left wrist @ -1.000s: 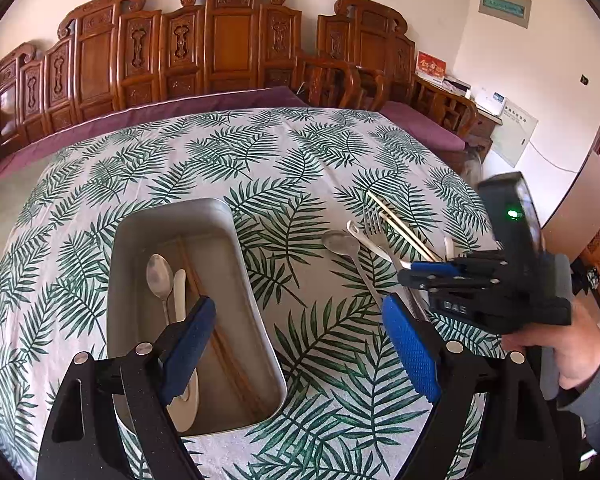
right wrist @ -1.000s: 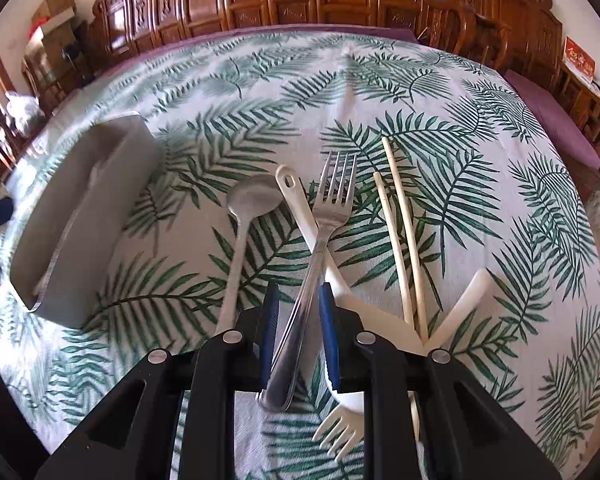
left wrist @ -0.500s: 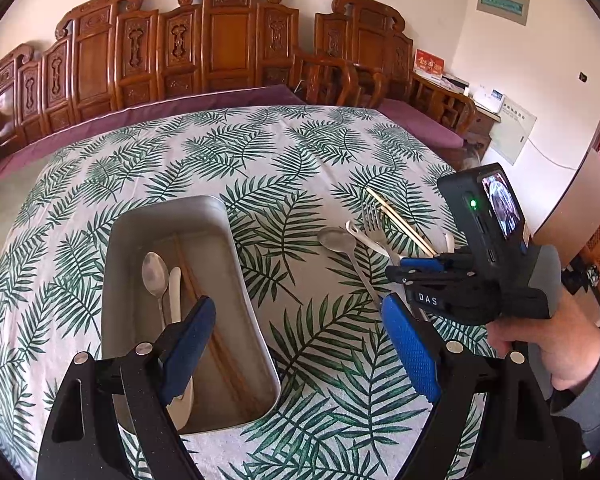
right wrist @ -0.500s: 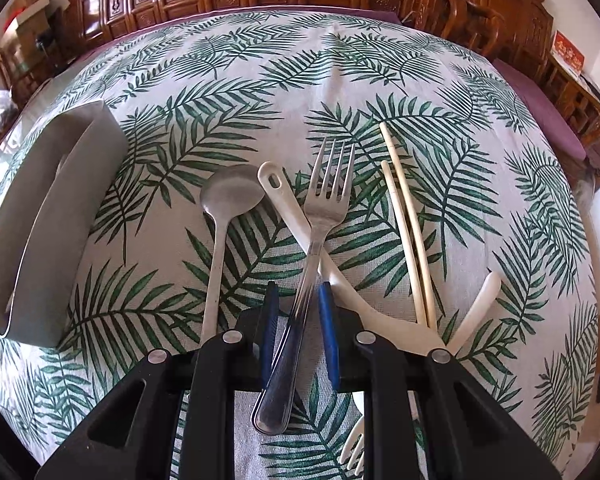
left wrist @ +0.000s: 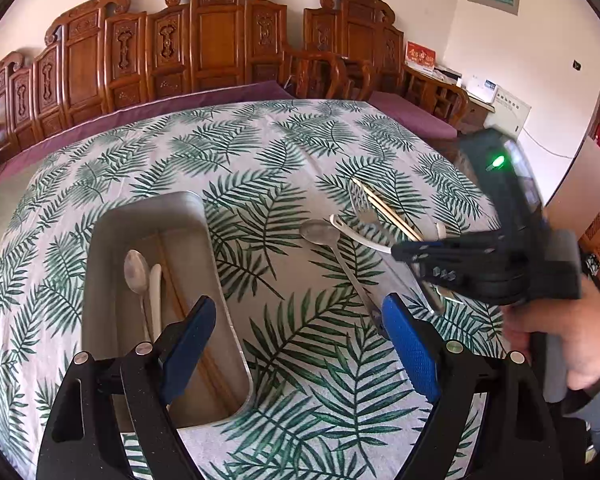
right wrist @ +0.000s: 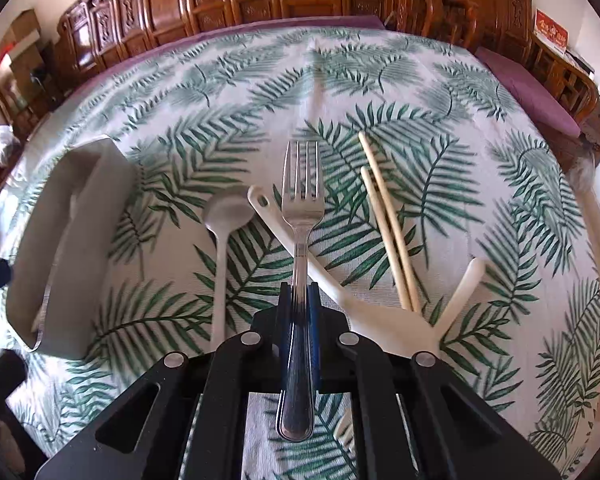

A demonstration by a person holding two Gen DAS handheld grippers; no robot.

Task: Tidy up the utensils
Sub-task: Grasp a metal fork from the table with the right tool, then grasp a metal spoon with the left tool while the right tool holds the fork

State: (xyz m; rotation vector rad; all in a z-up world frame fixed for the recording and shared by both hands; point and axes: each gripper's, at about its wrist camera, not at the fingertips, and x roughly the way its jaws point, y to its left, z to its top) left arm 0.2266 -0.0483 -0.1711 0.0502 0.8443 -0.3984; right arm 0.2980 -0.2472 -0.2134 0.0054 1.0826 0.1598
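Right tongs [right wrist: 299, 300] clamp the metal fork [right wrist: 300, 216] by its handle (tines pointing away).

Black plastic gripper frames, silver pivot screws, textured blue pads [left wrist: 412, 350], green indicator light, bare hand [left wrist: 560, 338], grey sleeve.

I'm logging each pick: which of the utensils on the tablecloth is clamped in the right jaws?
The metal fork: the right gripper is shut on its handle, tines pointing away. The metal spoon and white utensils lie loose beside it.

Two forward wrist views, shared tablecloth [left wrist: 284, 160].
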